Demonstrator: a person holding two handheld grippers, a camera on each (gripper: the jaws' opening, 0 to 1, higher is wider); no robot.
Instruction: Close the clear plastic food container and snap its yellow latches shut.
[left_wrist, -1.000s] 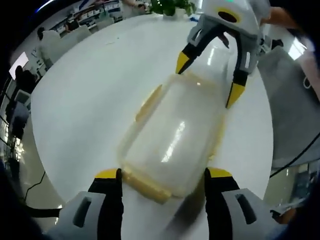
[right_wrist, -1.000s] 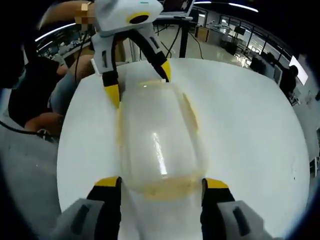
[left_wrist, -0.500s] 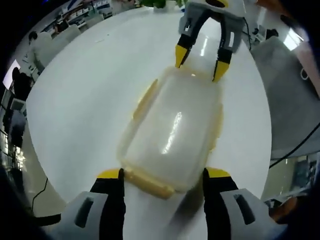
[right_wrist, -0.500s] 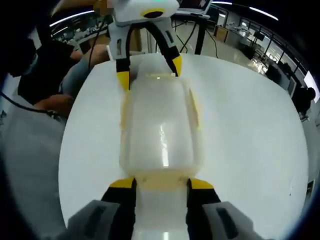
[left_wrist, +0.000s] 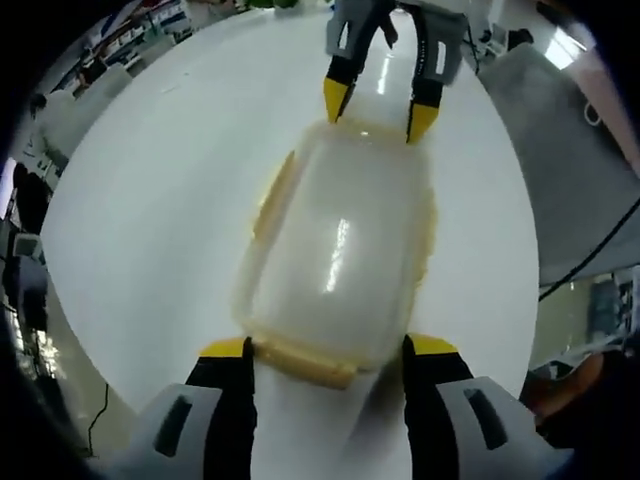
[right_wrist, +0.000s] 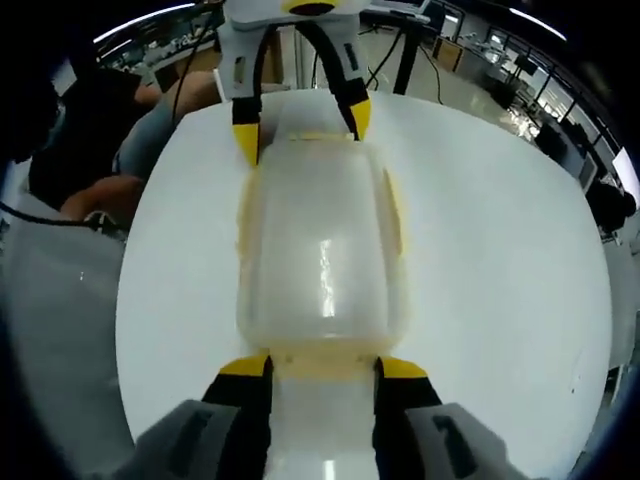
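A: Container status?

B: Clear plastic food container (left_wrist: 335, 265) sits mid-way on the round white desk (left_wrist: 160, 180), lid on top. Walls and lid are frosted, so I can't tell if anything is inside (just glare on the lid).

A: Latches?

B: Yellow latches (right_wrist: 392, 212) run along the sides and ends. The end latch (left_wrist: 300, 360) nearest the left gripper looks flared outward. For the others I can't tell whether they are snapped.

A: Left gripper?

B: Left gripper (left_wrist: 325, 350) is at one short end of the box, jaws spread about as wide as the box, yellow tips either side of that end latch. Touching or just beside, can't say. No firm grip visible.

A: Right?

B: Right gripper (right_wrist: 325, 366) is at the opposite short end, jaws set narrower, tips flanking the end latch (right_wrist: 325, 360) there. Contact also unclear. Each gripper appears in the other's view at the far end of the box.

A: Anything else?

B: A seated person (right_wrist: 110, 150) beside the desk, office clutter behind.
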